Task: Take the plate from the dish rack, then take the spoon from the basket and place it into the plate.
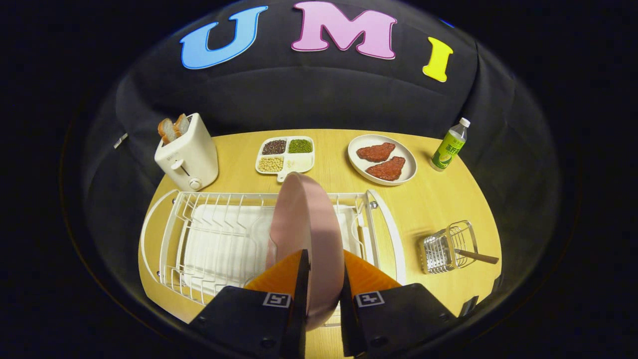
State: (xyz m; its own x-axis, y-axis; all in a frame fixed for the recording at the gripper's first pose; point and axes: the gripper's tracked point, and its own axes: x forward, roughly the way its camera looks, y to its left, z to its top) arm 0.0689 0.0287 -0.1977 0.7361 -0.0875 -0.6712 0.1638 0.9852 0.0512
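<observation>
The plate (306,234) is pinched on edge between both fingers of the hand-held gripper (325,279), held upright over the rack (209,234), spoon (476,256) seen in the basket (448,247).

Bright overhead light — sharp centre, edges bowed.

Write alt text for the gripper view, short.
The tongs are shut on the rim of a pink plate held on edge over a white dish rack on a wooden table. Beyond sit a toaster, a divided tray of beans, a plate of meat, a bottle, and a wire basket holding a spoon.
</observation>
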